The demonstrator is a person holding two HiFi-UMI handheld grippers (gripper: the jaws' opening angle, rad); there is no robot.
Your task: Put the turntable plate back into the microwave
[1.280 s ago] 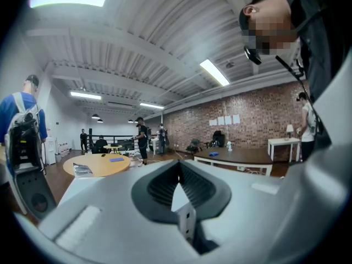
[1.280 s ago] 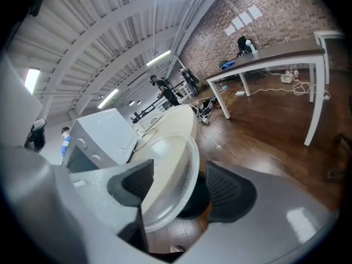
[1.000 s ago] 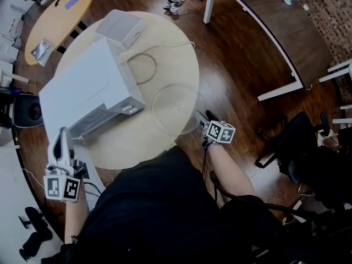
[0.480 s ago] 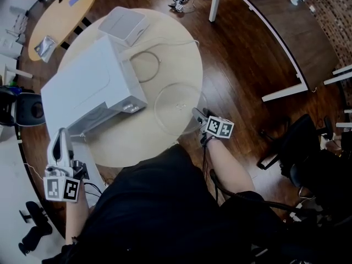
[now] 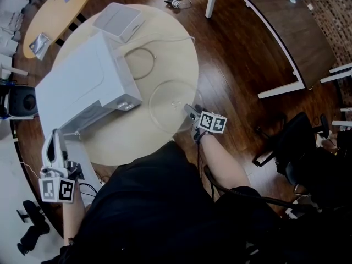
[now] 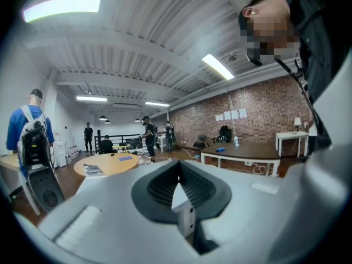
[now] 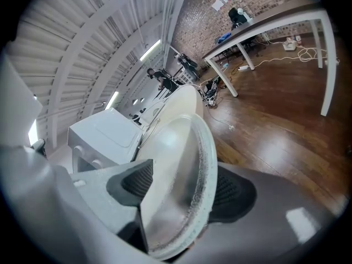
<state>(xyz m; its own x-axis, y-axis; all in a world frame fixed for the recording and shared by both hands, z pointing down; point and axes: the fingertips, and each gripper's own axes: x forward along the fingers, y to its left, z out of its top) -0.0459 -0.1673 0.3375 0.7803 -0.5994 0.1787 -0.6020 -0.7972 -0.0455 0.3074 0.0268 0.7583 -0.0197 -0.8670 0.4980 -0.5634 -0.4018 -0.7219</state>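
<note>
The clear glass turntable plate (image 5: 171, 104) lies on the round pale table (image 5: 132, 139), right of the white microwave (image 5: 82, 87). My right gripper (image 5: 191, 113) is shut on the plate's near-right rim. In the right gripper view the plate (image 7: 176, 158) stands edge-on between the two dark pads (image 7: 135, 183), with the microwave (image 7: 104, 133) beyond it. My left gripper (image 5: 54, 146) is off the table's lower-left edge, near the microwave's front corner. In its own view the left gripper (image 6: 179, 166) points up at the ceiling, fingertips together and gripping nothing that I can see.
A flat white box (image 5: 118, 20) and a looped cable (image 5: 137, 65) sit at the table's back. A second round wooden table (image 5: 55, 10) is at upper left, a white-legged desk (image 5: 258, 21) at upper right, a black office chair (image 5: 294, 142) at right. Several people (image 6: 27, 136) stand far off.
My right gripper has slid a little left along the table edge onto the plate's rim. The left gripper has dropped slightly toward me.
</note>
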